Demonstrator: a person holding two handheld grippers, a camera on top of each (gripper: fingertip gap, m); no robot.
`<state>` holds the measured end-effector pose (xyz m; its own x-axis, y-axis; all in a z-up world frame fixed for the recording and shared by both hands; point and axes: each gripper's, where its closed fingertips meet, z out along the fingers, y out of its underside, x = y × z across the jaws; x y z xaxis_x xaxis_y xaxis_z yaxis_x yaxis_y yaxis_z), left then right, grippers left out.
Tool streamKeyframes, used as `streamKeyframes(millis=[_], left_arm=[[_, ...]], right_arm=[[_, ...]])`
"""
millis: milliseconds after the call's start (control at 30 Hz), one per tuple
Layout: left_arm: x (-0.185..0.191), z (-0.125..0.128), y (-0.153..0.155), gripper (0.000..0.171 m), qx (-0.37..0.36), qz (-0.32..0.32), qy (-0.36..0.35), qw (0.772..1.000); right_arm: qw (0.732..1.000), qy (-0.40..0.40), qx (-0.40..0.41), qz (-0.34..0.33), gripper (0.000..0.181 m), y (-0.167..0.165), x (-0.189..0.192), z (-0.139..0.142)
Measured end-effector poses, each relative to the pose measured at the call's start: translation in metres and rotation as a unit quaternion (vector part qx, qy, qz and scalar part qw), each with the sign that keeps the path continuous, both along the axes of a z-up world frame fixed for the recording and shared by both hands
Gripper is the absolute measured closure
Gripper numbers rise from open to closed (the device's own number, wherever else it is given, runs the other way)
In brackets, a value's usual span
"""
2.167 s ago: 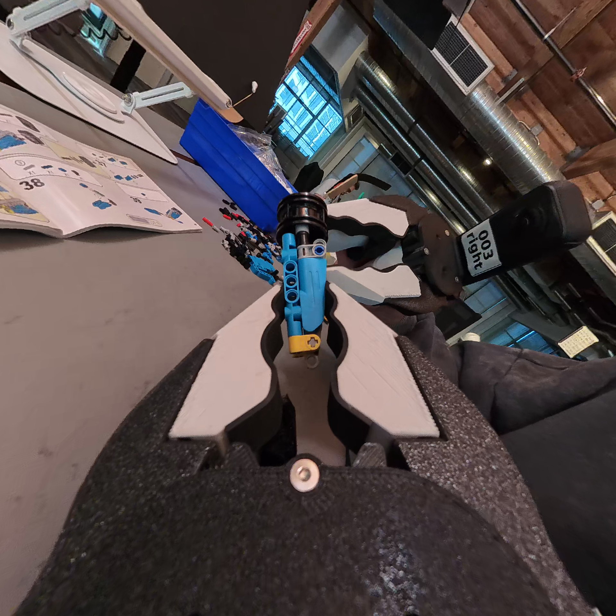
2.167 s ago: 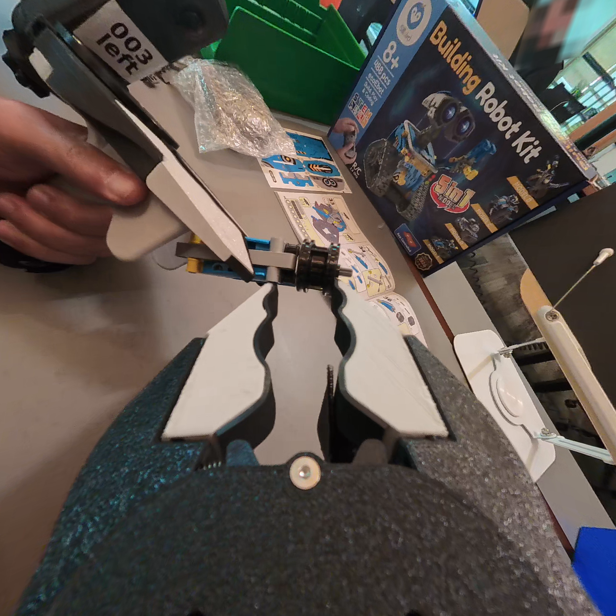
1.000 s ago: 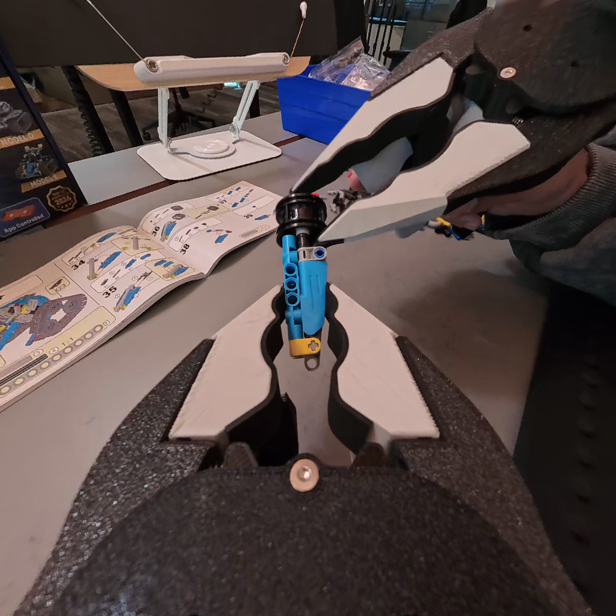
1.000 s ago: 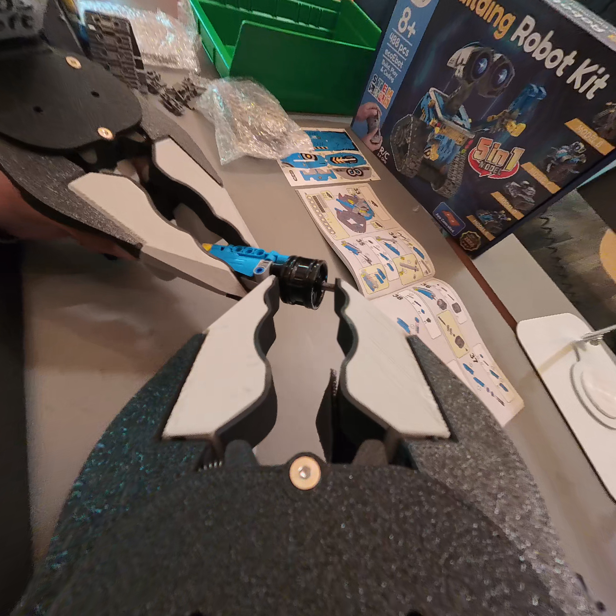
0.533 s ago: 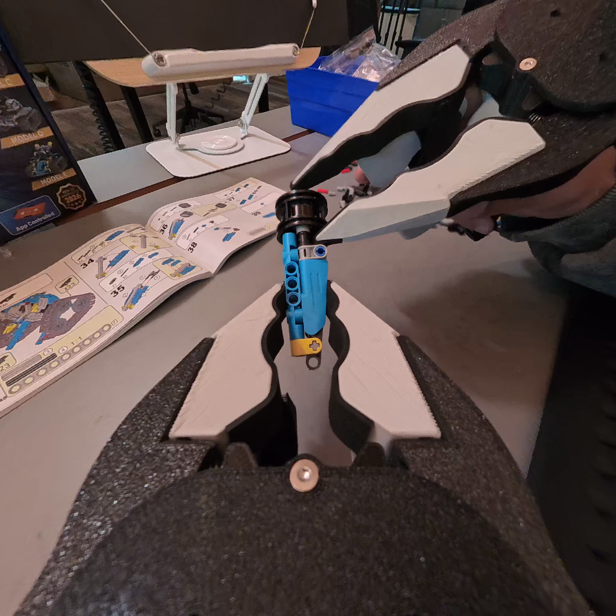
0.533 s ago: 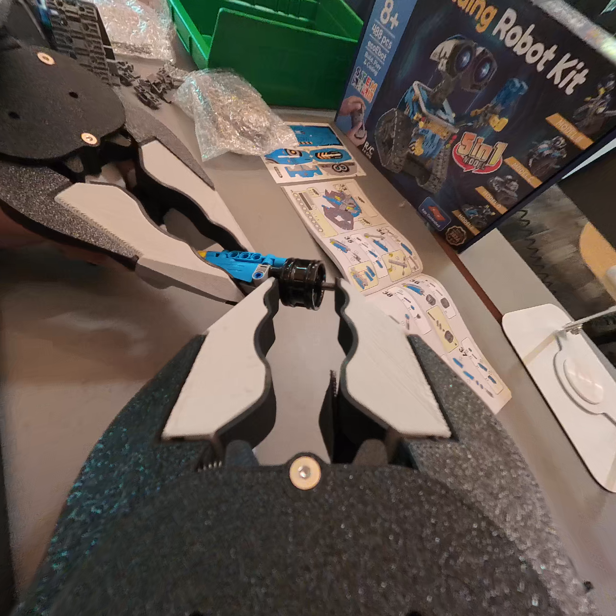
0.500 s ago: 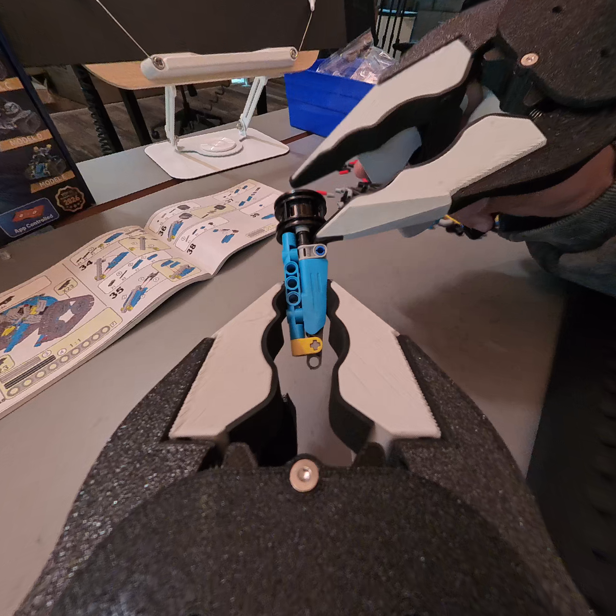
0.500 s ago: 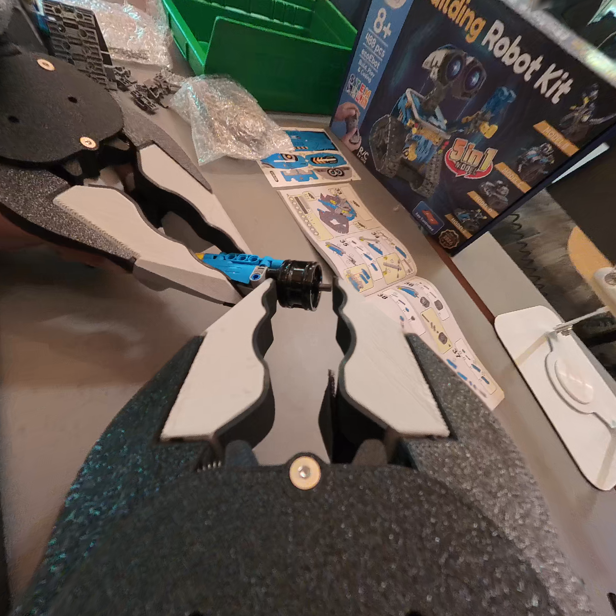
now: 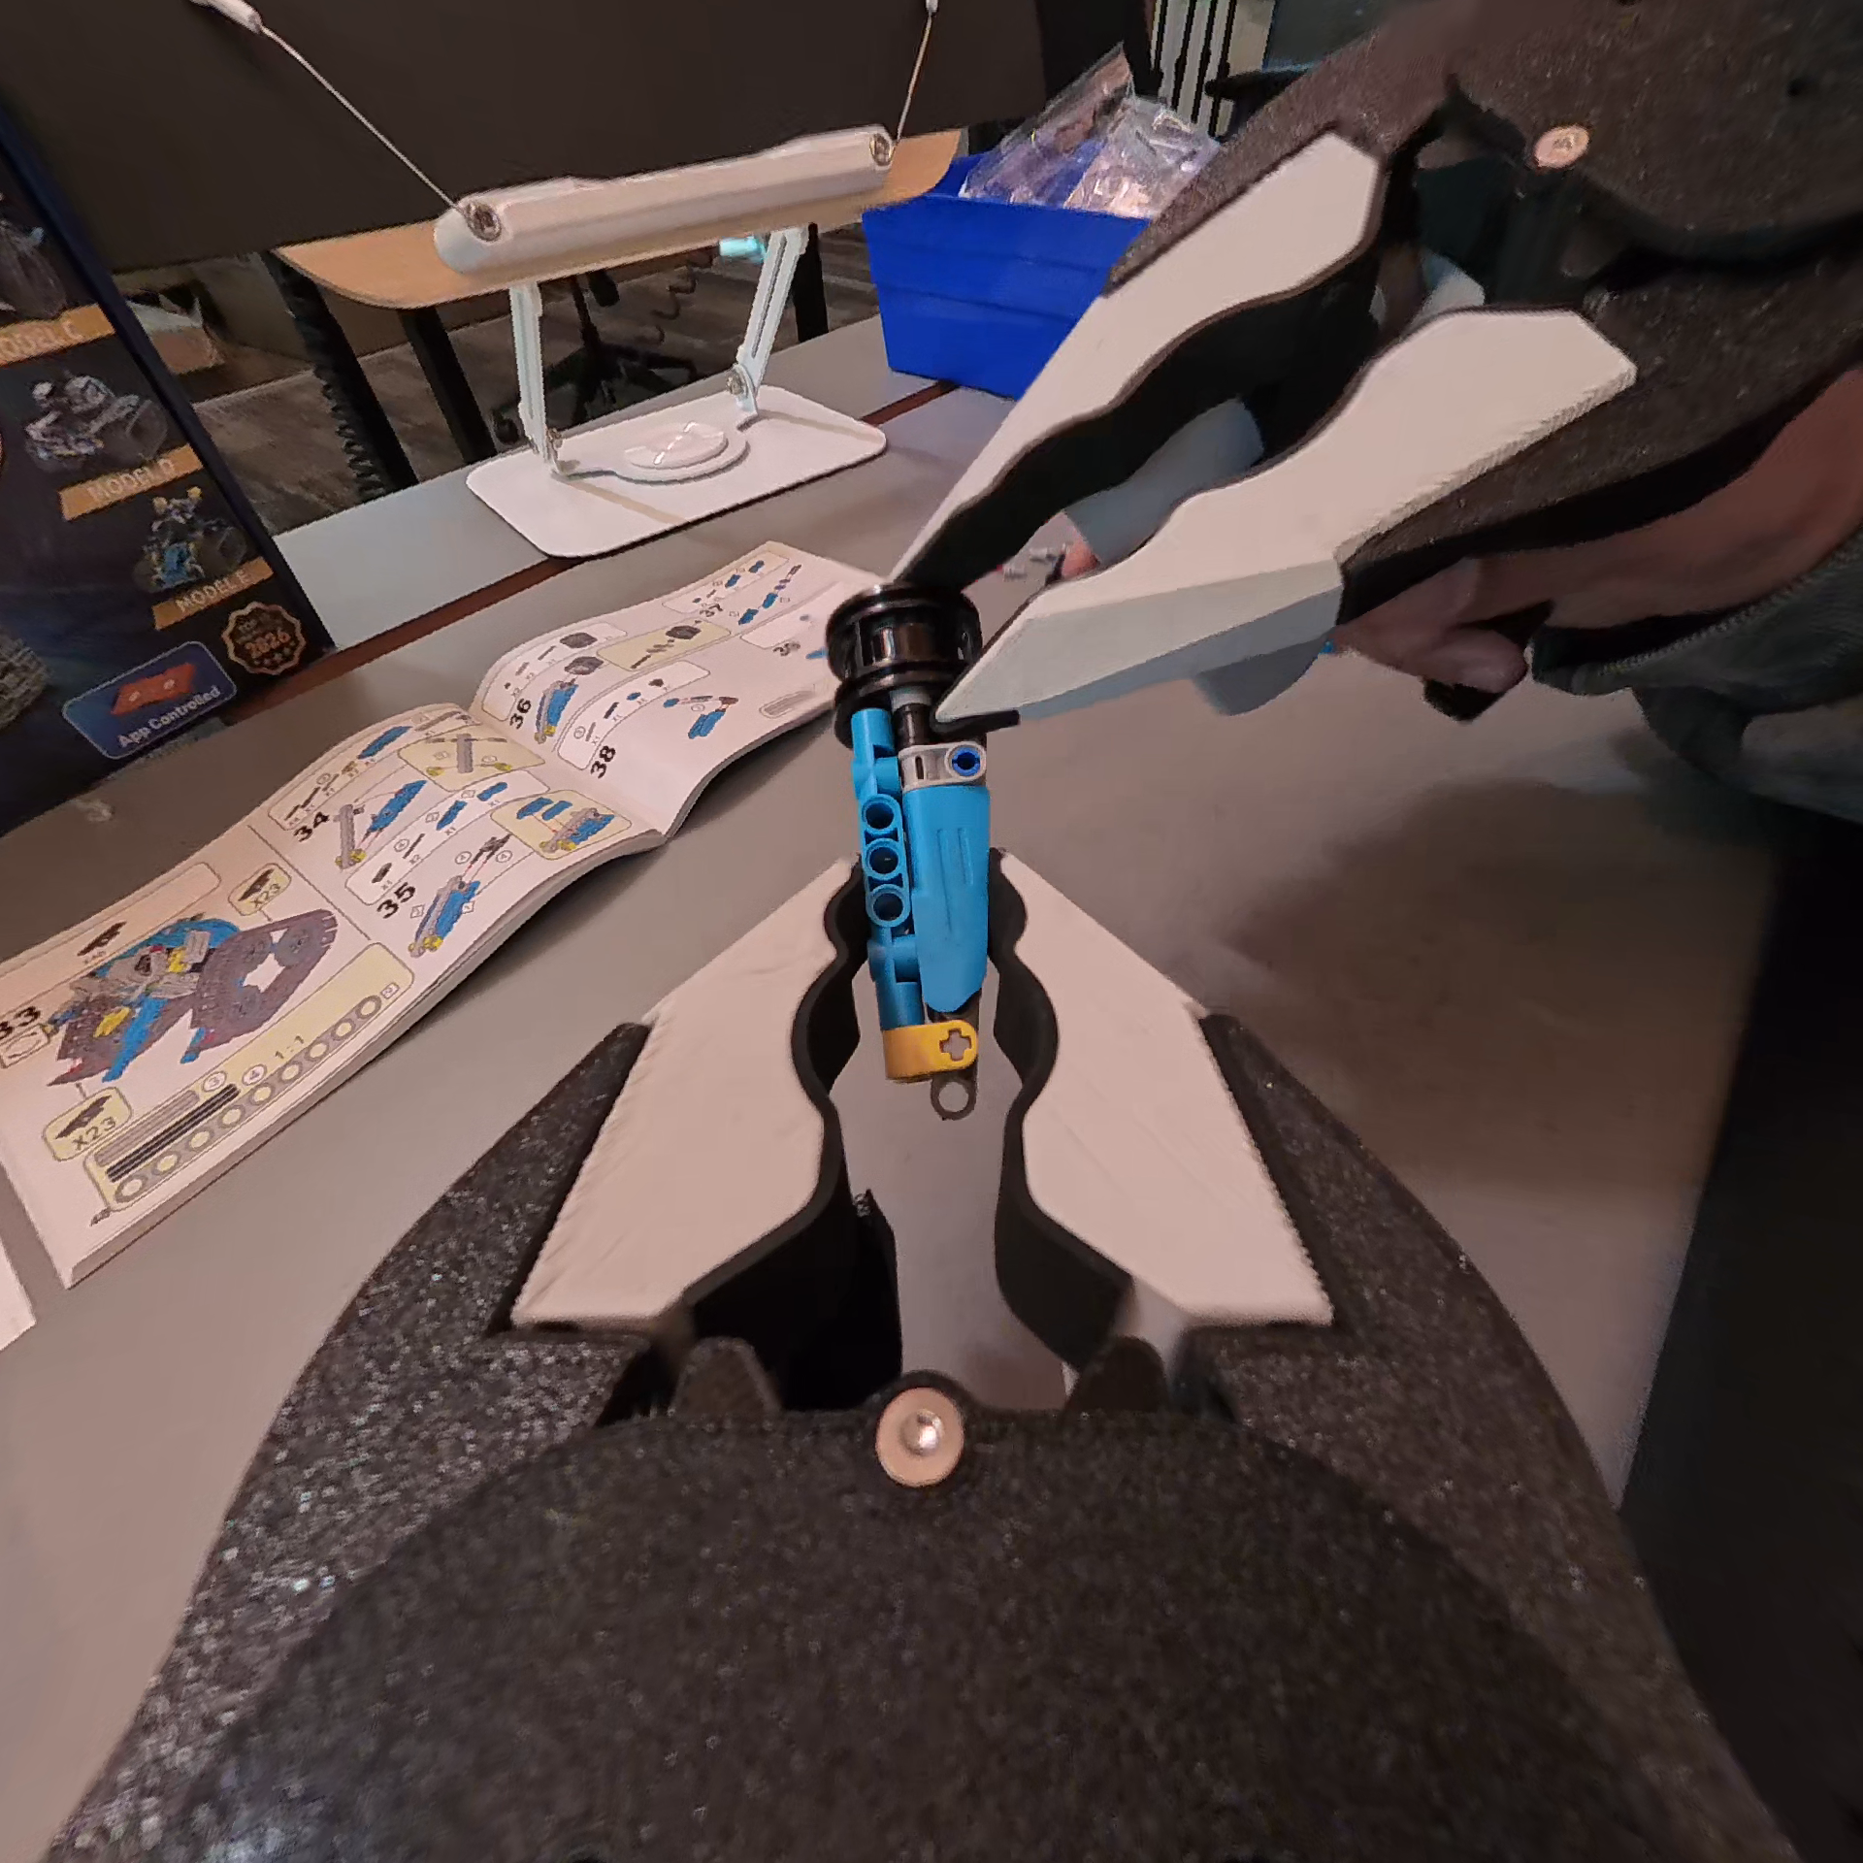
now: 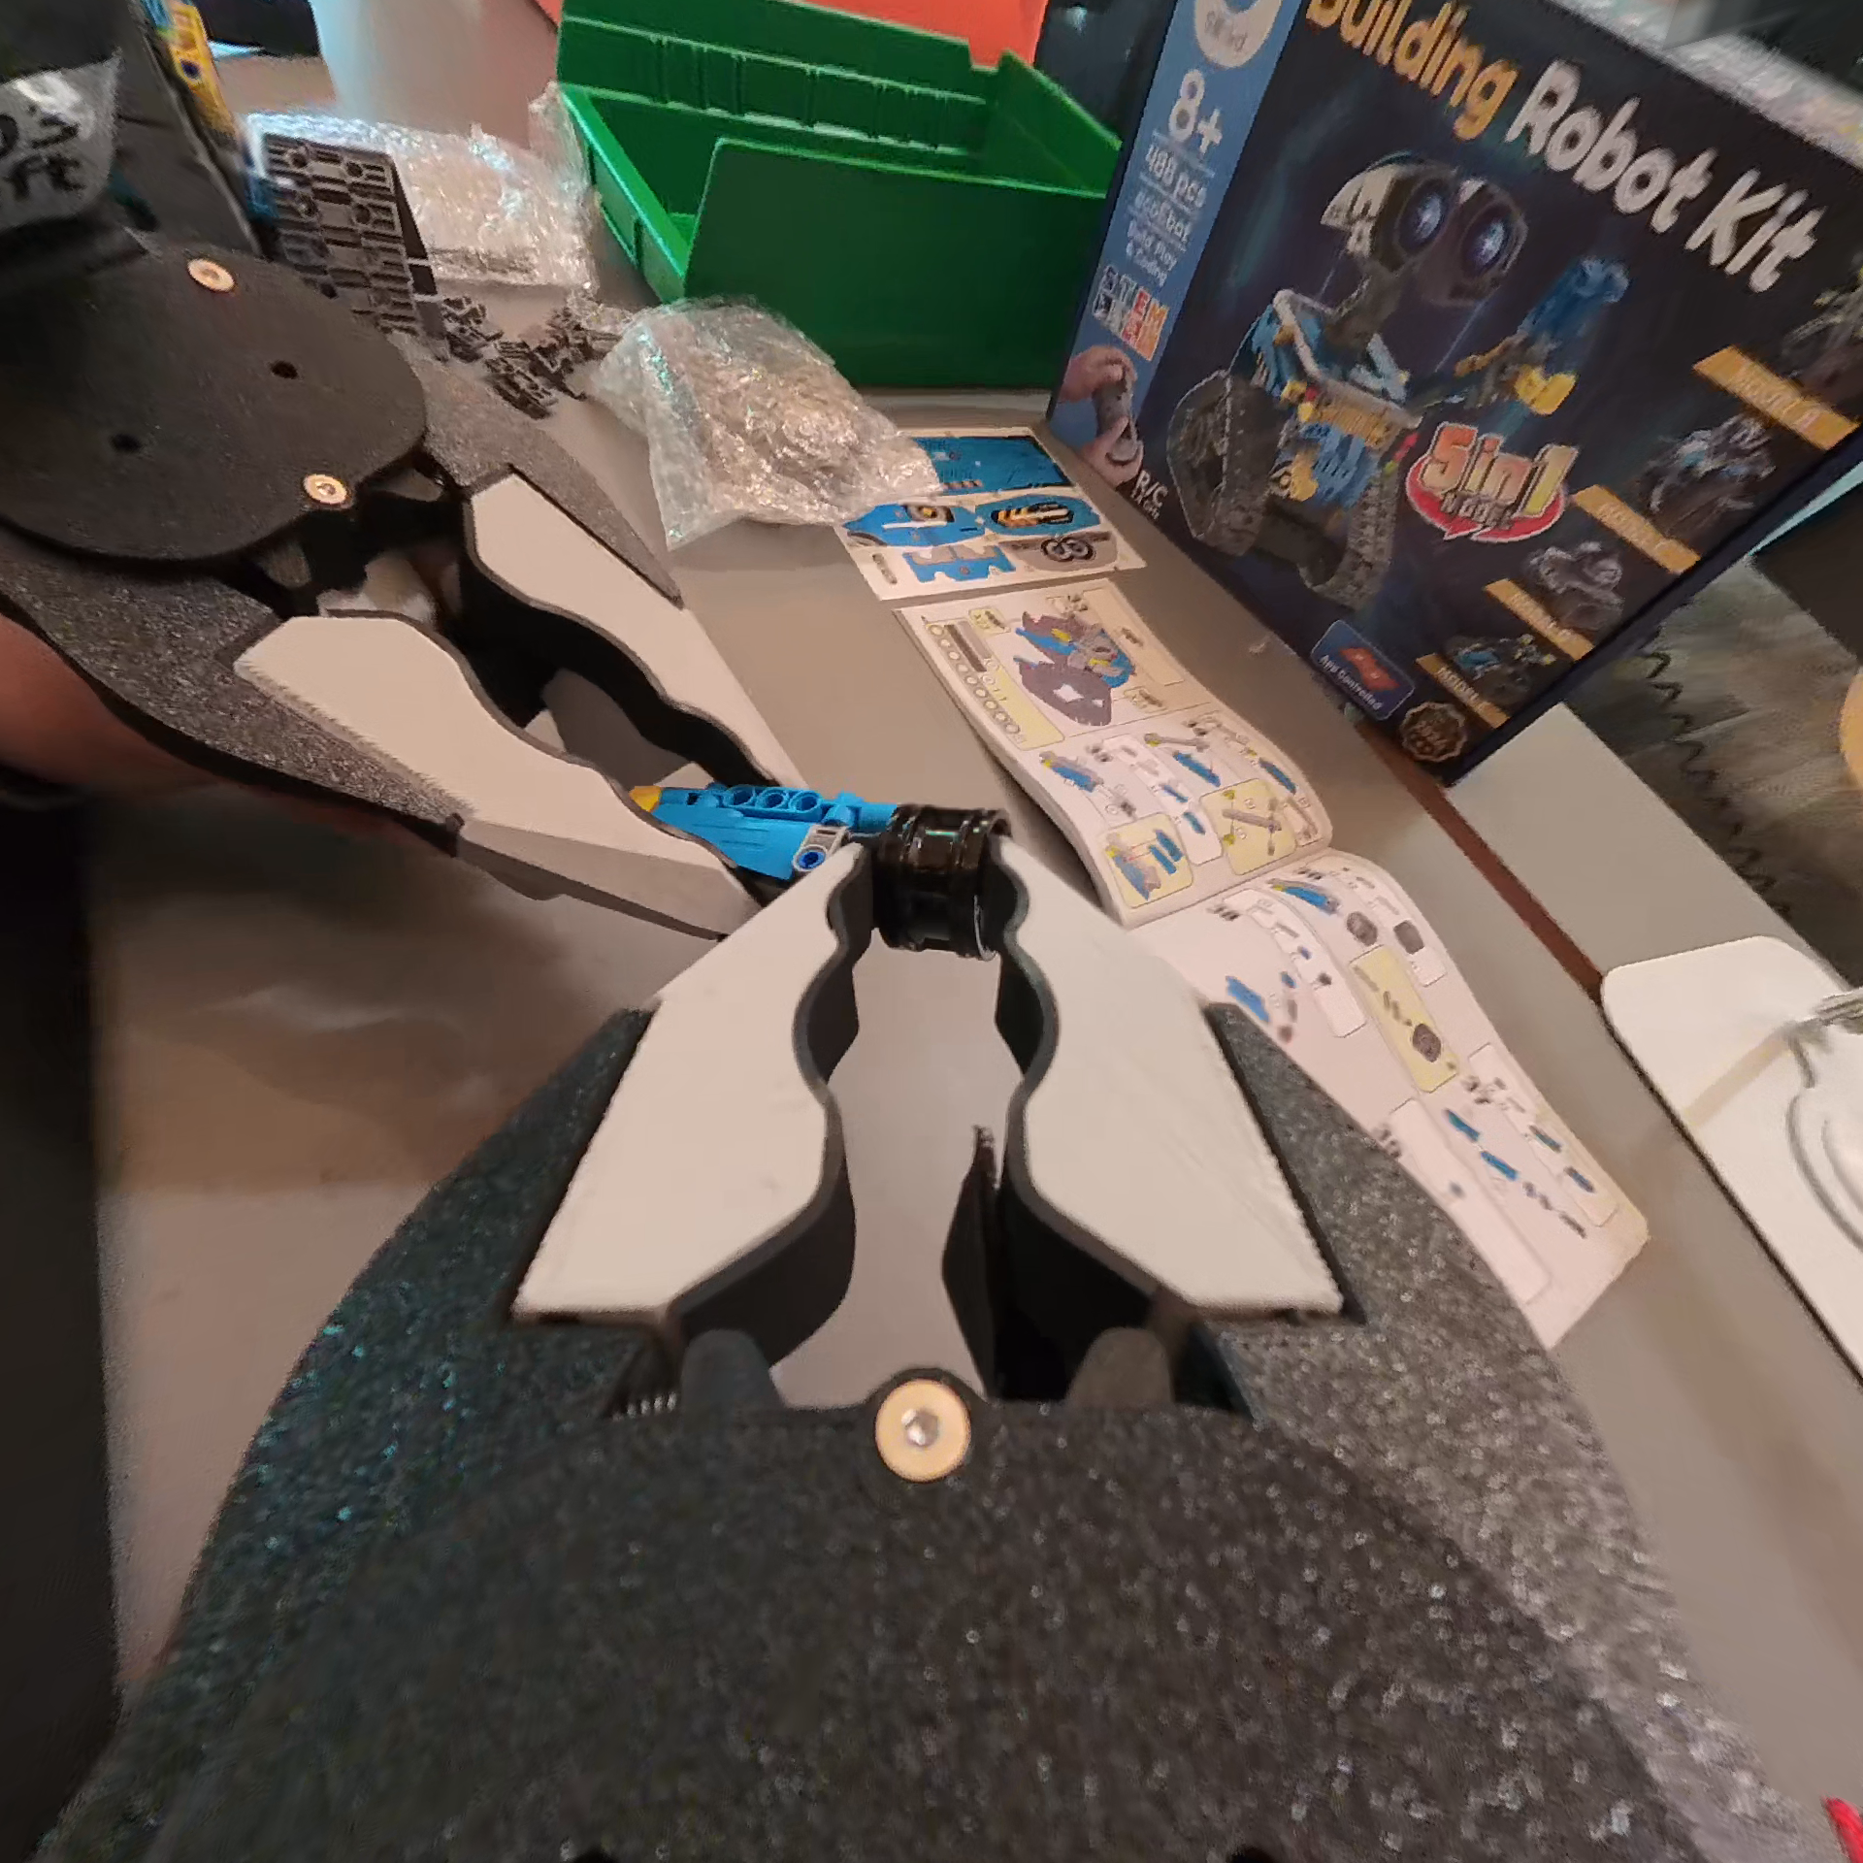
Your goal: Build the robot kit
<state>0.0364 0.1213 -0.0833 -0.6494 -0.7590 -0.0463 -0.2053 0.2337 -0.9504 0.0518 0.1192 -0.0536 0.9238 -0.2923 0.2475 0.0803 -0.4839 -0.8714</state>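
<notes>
Left gripper (image 9: 922,887): clamped on the blue brick assembly (image 9: 922,887), holding it steady, wheel end out.
Right gripper (image 10: 933,877): fingertips pinch the glossy black wheel hub (image 10: 933,887) on the assembly's axle.
Assembly: hard ribbed plastic, held above the grey table (image 9: 1311,958).
Beyond: open instruction booklet (image 9: 403,837), green bin (image 10: 857,232), kit box (image 10: 1462,333).

A hobby-build workbench in an office-like room. Grey table (image 10: 302,1109), open instruction booklet (image 9: 403,837) at ten o'clock, green parts bin (image 10: 857,232) at twelve o'clock.
</notes>
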Motion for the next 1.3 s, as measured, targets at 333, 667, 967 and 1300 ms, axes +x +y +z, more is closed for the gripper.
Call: streamKeyframes(millis=[333, 667, 967, 1300], left_arm=[[0.0, 0.002, 0.0, 0.153, -0.002, 0.008, -0.004, 1.0], [-0.011, 0.028, -0.007, 0.15, -0.253, -0.101, 0.103, 0.957], [-0.015, 0.02, -0.009, 0.15, -0.236, -0.106, 0.122, 0.958], [-0.012, 0.01, -0.011, 0.152, -0.208, -0.093, 0.127, 0.965]], right_arm=[[1.0, 0.011, 0.01, 0.005, 0.162, 0.002, -0.003, 0.001], [0.998, 0.032, 0.038, 0.033, 0.141, -0.02, 0.002, 0.009], [0.995, -0.093, -0.034, 0.017, 0.149, -0.01, -0.002, 0.003], [0.978, -0.184, -0.096, -0.001, 0.162, -0.01, -0.002, -0.005]])
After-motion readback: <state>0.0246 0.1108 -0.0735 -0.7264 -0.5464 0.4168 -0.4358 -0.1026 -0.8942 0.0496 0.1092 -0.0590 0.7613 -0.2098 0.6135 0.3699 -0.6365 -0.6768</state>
